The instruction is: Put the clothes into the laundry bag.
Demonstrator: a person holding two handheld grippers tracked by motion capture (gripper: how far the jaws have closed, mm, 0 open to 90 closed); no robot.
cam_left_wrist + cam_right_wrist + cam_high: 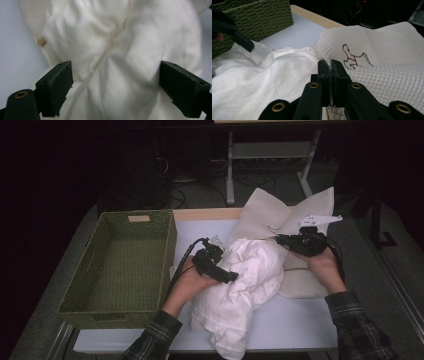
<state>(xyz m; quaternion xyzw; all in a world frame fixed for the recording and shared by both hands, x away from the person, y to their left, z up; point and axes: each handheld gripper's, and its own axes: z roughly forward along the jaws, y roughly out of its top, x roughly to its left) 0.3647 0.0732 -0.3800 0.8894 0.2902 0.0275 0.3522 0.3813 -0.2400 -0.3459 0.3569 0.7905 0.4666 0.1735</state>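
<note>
A crumpled white cloth point(245, 280) lies heaped in the middle of the table, partly on a cream mesh bag point(280, 215). My left gripper point(230, 276) is at the heap's left side, open, with the white cloth point(125, 37) bulging between its wide-set jaws but not pinched by them. My right gripper point(279, 239) is shut on the bag's edge at the heap's top right. Up close, its jaws point(330, 65) pinch the mesh bag point(382, 70) beside a brown stitched figure point(354, 58). The white cloth point(262, 82) lies just left of that grip.
A green woven basket point(167, 260) stands on the left of the white table point(290, 320); nothing shows inside it. The bag's far end hangs past the table's back edge. Desk legs and cables are on the dark floor behind.
</note>
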